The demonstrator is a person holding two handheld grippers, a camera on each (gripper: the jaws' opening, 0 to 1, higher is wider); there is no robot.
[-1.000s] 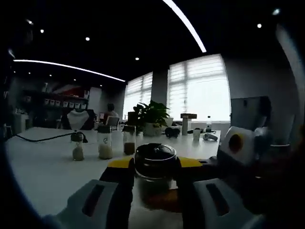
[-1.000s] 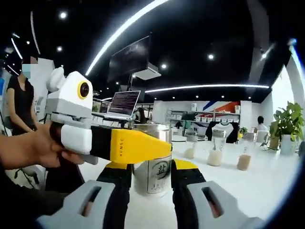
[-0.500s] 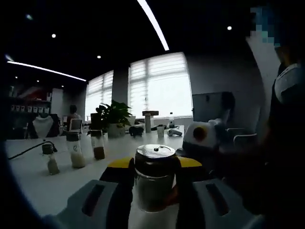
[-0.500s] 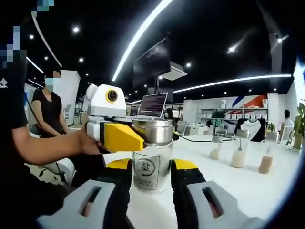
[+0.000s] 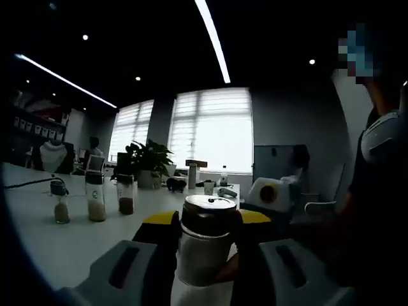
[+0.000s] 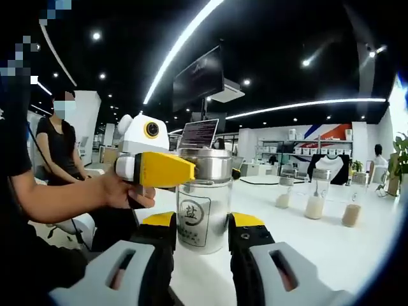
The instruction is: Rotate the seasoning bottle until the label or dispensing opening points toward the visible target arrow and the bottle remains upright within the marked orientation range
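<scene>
Seasoning bottle (image 6: 203,199): upright on the white table (image 6: 357,255), glass body, metal cap, square label with a dark character facing the right gripper view; in the left gripper view seen from the other side (image 5: 205,245), cap top with a small dark spot.
Right gripper (image 6: 198,231): low at the bottle's base, one black-and-yellow jaw on each side of the glass, close against it; contact itself cannot be told, so grip unclear.
Left gripper: in its own view (image 5: 204,226), jaws flanking the bottle just under the cap, sides pressed to the body, clamped on it by the look; in the right gripper view (image 6: 167,170), reaching in from the left at cap height, yellow jaw tip against the metal cap, held by a hand (image 6: 124,190).
Bottle against grippers: between both pairs of jaws at once, left one high, right one low.
Count, seasoning bottles gripped: one.
Count, spare jars (image 5: 95,196): three in a row on the table, well apart from the gripped bottle, pale to brown contents; same three in the right gripper view (image 6: 315,192).
Count, potted plants (image 5: 148,164): one, behind the jars.
Count, laptops (image 6: 198,133): one, open, beyond the bottle.
Count, bystanders (image 6: 57,145): one seated at left in the right gripper view.
</scene>
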